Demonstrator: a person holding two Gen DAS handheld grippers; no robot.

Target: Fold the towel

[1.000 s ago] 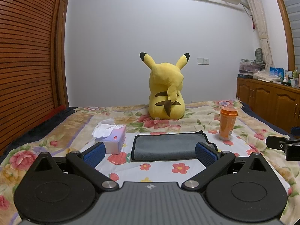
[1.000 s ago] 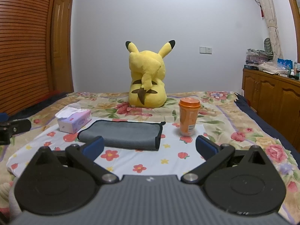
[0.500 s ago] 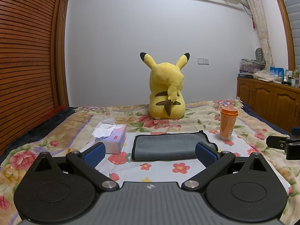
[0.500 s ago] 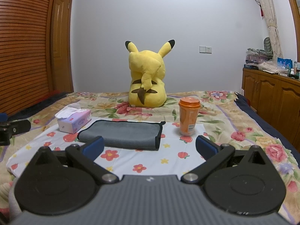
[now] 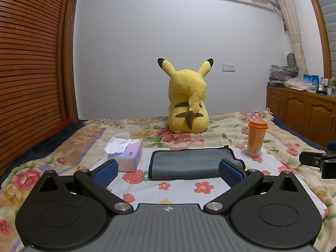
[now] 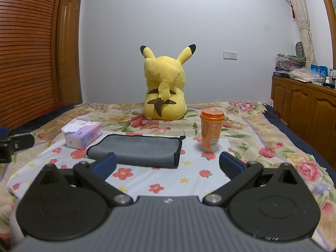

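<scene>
A grey towel [image 5: 189, 161] with dark trim lies folded flat on the white flowered cloth on the bed; it also shows in the right wrist view [image 6: 138, 150]. My left gripper [image 5: 168, 171] is open and empty, held just short of the towel's near edge. My right gripper [image 6: 168, 164] is open and empty, near the towel's near right corner. Each gripper shows at the edge of the other's view: the right gripper [image 5: 317, 162] and the left gripper [image 6: 12, 145].
A tissue box [image 5: 126, 157] stands left of the towel, an orange cup with lid [image 5: 256, 137] right of it. A yellow plush toy [image 5: 188, 103] sits behind. A wooden cabinet [image 5: 304, 113] stands at right, a slatted wooden wall [image 5: 27, 73] at left.
</scene>
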